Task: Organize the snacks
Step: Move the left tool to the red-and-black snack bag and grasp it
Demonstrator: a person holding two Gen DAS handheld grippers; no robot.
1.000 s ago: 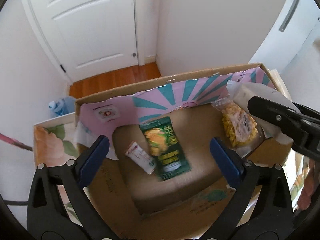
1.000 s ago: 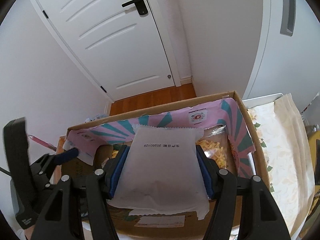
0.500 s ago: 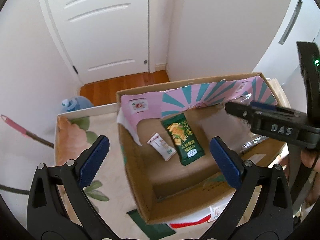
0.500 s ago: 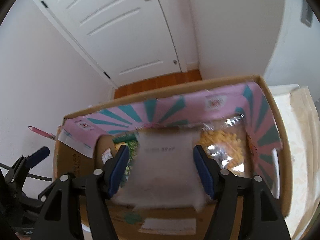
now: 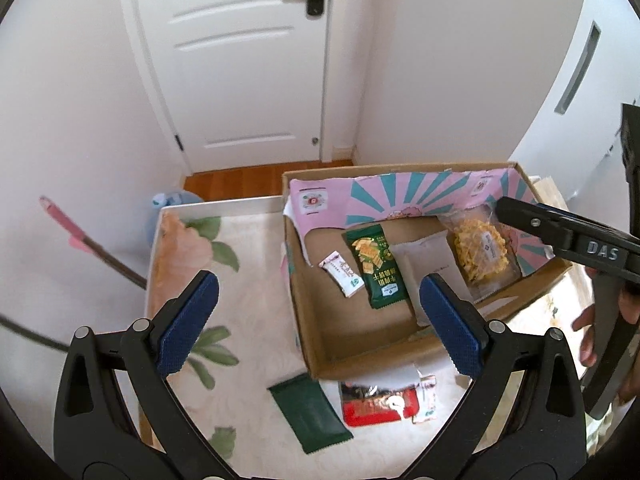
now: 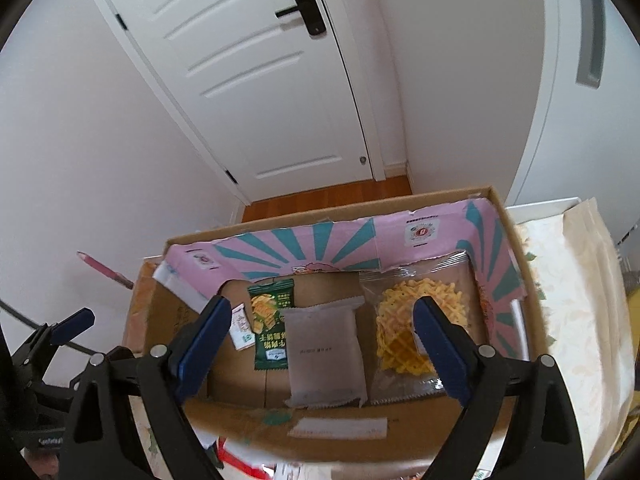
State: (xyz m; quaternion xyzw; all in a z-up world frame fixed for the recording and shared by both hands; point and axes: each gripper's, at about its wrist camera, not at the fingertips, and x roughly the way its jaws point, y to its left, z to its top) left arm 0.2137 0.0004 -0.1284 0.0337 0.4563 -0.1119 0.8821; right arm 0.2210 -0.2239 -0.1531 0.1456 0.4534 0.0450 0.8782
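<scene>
Both grippers empty, fingers wide apart. Right gripper (image 6: pixel 320 344) hovers over the near wall of the brown cardboard box with pink-and-teal liner (image 5: pixel 400 184); left gripper (image 5: pixel 320 320) sits over the box's left wall.

In the box, left to right: small white sachet (image 5: pixel 342 274), green chip packet (image 5: pixel 374 266), plain grey-white flat pouch (image 6: pixel 326 356), clear bag of yellow lattice crisps (image 6: pixel 408 332). Pouch lies flat, touching the green packet and the crisp bag.

Looks like the next pick is outside the box: dark green flat packet (image 5: pixel 310 418) and red-and-black packet (image 5: pixel 376 404) on the floral tablecloth (image 5: pixel 192 248), just near of the box wall. Red one is partly tucked under the box edge.

Suggest left gripper takes the dark green packet: come down steep, pinch across its short side. Open cloth to its left gives room; keep clear of the cardboard wall. Free box floor is near-left.
</scene>
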